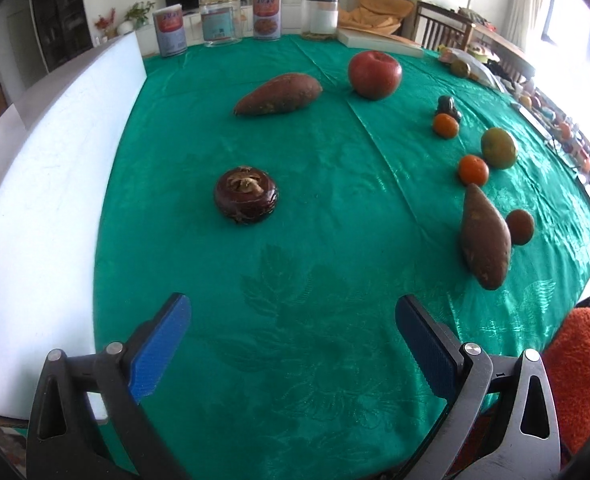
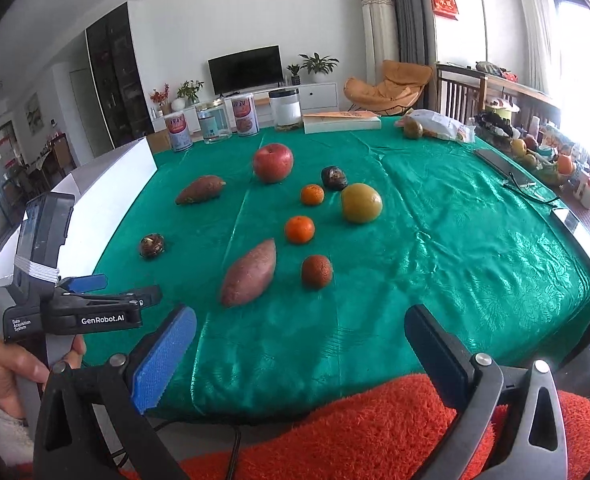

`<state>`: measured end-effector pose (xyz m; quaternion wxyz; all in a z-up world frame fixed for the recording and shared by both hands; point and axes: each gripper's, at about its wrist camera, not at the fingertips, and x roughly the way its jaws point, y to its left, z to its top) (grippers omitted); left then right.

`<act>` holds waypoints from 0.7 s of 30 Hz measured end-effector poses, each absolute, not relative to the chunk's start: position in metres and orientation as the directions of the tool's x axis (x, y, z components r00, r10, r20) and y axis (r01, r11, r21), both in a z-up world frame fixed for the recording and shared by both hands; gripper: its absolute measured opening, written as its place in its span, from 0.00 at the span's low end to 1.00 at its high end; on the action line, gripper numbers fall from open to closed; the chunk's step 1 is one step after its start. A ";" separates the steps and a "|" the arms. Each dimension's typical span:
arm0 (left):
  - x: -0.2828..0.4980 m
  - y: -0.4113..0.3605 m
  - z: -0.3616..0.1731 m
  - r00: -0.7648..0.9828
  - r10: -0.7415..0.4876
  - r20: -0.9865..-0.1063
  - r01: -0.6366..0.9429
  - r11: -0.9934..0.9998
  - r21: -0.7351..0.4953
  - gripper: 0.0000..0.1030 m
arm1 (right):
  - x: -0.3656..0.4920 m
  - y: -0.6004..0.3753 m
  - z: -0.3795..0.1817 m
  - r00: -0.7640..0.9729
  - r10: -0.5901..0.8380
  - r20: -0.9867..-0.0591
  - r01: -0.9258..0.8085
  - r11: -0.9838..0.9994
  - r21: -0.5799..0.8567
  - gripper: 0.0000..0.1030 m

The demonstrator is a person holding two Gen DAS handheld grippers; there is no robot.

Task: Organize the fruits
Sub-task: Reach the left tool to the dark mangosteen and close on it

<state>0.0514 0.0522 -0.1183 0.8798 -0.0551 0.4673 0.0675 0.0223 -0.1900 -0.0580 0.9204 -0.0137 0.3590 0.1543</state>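
On the green tablecloth (image 2: pixel 435 240) lie a red apple (image 2: pixel 273 162), two sweet potatoes (image 2: pixel 250 273) (image 2: pixel 200 189), two oranges (image 2: pixel 300 229) (image 2: pixel 312 194), a dull brownish-orange round fruit (image 2: pixel 316 271), a yellow-green round fruit (image 2: pixel 361 203) and two dark brown bulbs (image 2: pixel 151 245) (image 2: pixel 334 177). My left gripper (image 1: pixel 293 318) is open and empty, low over the near left cloth, short of the near bulb (image 1: pixel 245 194); it also shows in the right wrist view (image 2: pixel 95 286). My right gripper (image 2: pixel 301 332) is open and empty at the near table edge.
A white box (image 1: pixel 43 216) stands along the table's left edge. Several cans and jars (image 2: pixel 239 118) and a book (image 2: pixel 341 122) line the far edge. A bag and clutter (image 2: pixel 439 124) sit at the far right. An orange fuzzy cushion (image 2: pixel 355 432) lies below the near edge.
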 end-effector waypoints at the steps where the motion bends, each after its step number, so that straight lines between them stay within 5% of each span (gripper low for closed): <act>1: 0.053 0.053 -0.121 0.547 0.069 -0.834 -0.175 0.984 -0.033 0.99 | 0.024 -0.189 -0.059 0.690 0.276 -0.669 -0.299 0.951 0.084 1.00; 15: 0.054 0.063 -0.134 0.529 0.077 -0.845 -0.155 0.988 -0.007 1.00 | 0.035 -0.192 -0.069 0.660 0.286 -0.695 -0.280 0.952 0.126 1.00; 21: 0.091 0.091 -0.114 0.545 -0.058 -0.837 -0.194 0.962 -0.192 0.98 | 0.032 -0.191 -0.068 0.664 0.288 -0.690 -0.287 0.950 0.121 1.00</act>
